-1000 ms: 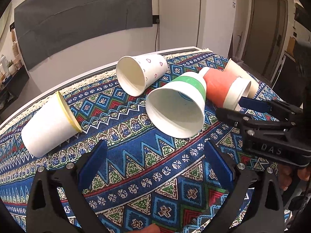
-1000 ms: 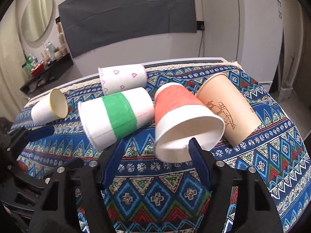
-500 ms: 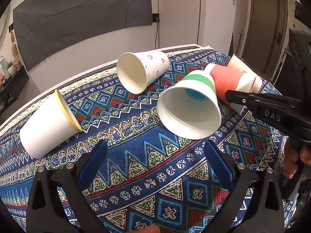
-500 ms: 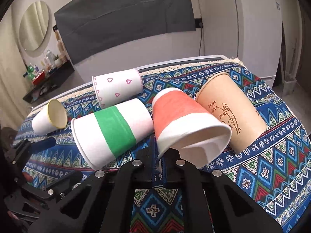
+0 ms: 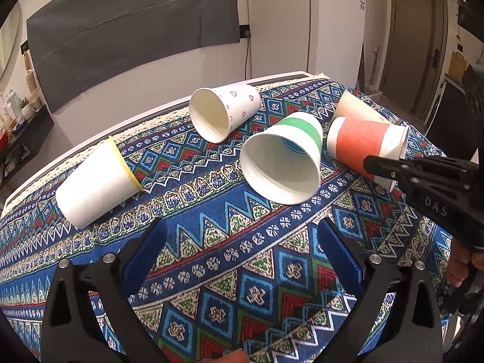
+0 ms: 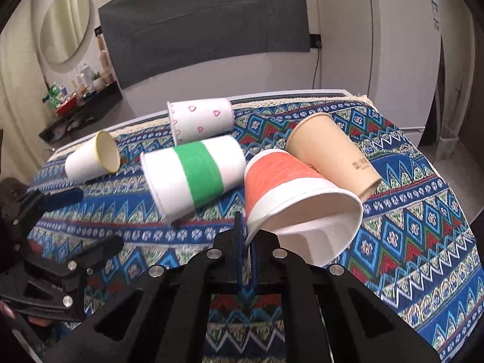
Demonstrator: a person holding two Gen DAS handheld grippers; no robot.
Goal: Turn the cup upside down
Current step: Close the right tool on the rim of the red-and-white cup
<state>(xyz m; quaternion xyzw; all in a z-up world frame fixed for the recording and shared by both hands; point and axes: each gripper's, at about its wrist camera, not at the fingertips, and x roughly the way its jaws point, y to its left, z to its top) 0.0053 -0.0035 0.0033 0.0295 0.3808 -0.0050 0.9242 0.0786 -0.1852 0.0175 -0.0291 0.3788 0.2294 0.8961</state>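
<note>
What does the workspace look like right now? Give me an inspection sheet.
Surface: table under a blue patterned cloth.
Job's things: five paper cups. The orange-banded white cup is pinched at its rim and tilted, mouth toward the right wrist camera. Lying on their sides: green-banded white cup, heart-print white cup, yellow-rimmed white cup, tan kraft cup.
Clutter: nothing seen.
Grippers: right tongs shut on the orange cup's rim; left tongs open, holding nothing.
Cables: black cord hanging from a wall socket.
Surroundings: grey wall panel, round mirror, white cabinet, brown door.
</note>
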